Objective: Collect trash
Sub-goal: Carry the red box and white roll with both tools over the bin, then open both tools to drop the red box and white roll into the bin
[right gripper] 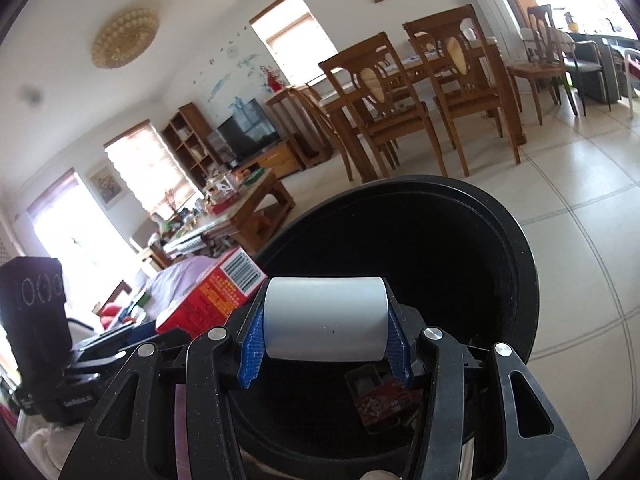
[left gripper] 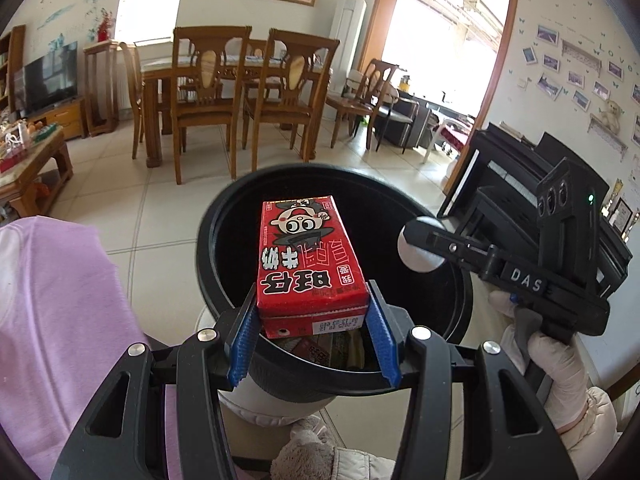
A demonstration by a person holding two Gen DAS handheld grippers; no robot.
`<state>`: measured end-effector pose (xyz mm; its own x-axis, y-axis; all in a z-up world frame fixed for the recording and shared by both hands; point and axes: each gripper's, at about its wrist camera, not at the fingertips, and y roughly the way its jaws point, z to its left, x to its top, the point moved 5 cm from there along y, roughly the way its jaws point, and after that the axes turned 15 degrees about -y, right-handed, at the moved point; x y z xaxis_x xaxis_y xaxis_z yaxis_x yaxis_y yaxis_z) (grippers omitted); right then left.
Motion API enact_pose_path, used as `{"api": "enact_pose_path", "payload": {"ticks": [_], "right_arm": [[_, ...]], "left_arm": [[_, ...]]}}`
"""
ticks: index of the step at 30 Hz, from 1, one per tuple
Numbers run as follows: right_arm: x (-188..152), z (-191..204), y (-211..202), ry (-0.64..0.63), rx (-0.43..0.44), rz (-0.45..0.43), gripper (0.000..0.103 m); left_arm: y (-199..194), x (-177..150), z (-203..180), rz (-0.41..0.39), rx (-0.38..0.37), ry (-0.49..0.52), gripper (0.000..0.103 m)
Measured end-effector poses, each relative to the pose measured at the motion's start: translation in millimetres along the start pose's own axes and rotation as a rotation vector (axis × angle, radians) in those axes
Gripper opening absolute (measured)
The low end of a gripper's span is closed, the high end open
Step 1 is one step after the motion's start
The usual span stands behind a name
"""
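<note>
The left hand-held gripper [left gripper: 312, 336] is pinching a red milk carton [left gripper: 311, 264] between its blue pads [left gripper: 245, 336], holding it lengthwise over the open mouth of a round black trash bin [left gripper: 460, 312]. The right hand-held gripper [right gripper: 326, 344] is clamping a short white cylinder [right gripper: 326, 318] crosswise between its pads, also above the bin [right gripper: 516, 264]. Wrappers [right gripper: 380, 400] are lying at the bottom of the bin. A gloved hand [left gripper: 552, 368] is gripping the right tool's handle. Beyond, wooden dining chairs [left gripper: 208, 92] are standing on a pale tiled floor [left gripper: 160, 208].
</note>
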<state>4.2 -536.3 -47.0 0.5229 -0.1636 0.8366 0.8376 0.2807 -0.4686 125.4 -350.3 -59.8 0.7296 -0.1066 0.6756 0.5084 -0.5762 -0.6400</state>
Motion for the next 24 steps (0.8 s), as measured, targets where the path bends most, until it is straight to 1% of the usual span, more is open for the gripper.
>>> {"api": "enact_pose_path", "payload": {"ticks": [7,10,12,16,17,18,19,20,21,22,23,24], "right_arm": [[-5.8,-11.3,4.8,0.006,-0.014,0.0,0.05],[-5.0,-8.7,5.0,0.008,-0.014,-0.002,0.051],[-5.5,-6.1,2.6,0.012,-0.019,-0.004,0.053],[-4.7,-7.8,3.0,0.01,-0.021,0.0,0.053],[-4.3,-7.4,2.7,0.009,-0.023,-0.001,0.054],[-4.2,-8.4,1.9,0.01,-0.025,-0.002,0.06],[-3.4,-7.3,1.3,0.01,-0.028,-0.005,0.064],[-2.5,-5.8,0.6,0.009,-0.028,-0.007,0.065],[-1.4,-3.5,0.2,0.006,-0.028,-0.009,0.067],[0.0,-0.9,0.2,0.001,-0.029,-0.009,0.068],[0.8,1.3,-0.3,-0.003,-0.03,-0.01,0.069],[1.4,4.7,-1.1,-0.008,-0.033,-0.012,0.074]], "left_arm": [[17.9,-10.0,-3.6,0.043,0.021,0.029,0.05],[17.6,-11.6,-5.2,0.047,0.029,0.037,0.05],[17.5,-12.2,-6.3,0.049,0.035,0.041,0.05],[13.8,-12.6,-7.2,0.04,0.047,0.05,0.051],[12.8,-12.2,-7.9,0.038,0.049,0.053,0.051],[11.4,-11.4,-7.1,0.036,0.053,0.056,0.051],[8.8,-11.4,-7.0,0.033,0.057,0.058,0.052],[7.3,-11.2,-7.2,0.031,0.06,0.058,0.055],[4.1,-11.4,-5.9,0.027,0.064,0.058,0.064],[-0.9,-11.3,-5.2,0.011,0.074,0.059,0.076],[-5.3,-10.5,-4.2,-0.006,0.082,0.06,0.08],[-10.8,-9.2,-2.4,-0.025,0.088,0.064,0.082]]}}
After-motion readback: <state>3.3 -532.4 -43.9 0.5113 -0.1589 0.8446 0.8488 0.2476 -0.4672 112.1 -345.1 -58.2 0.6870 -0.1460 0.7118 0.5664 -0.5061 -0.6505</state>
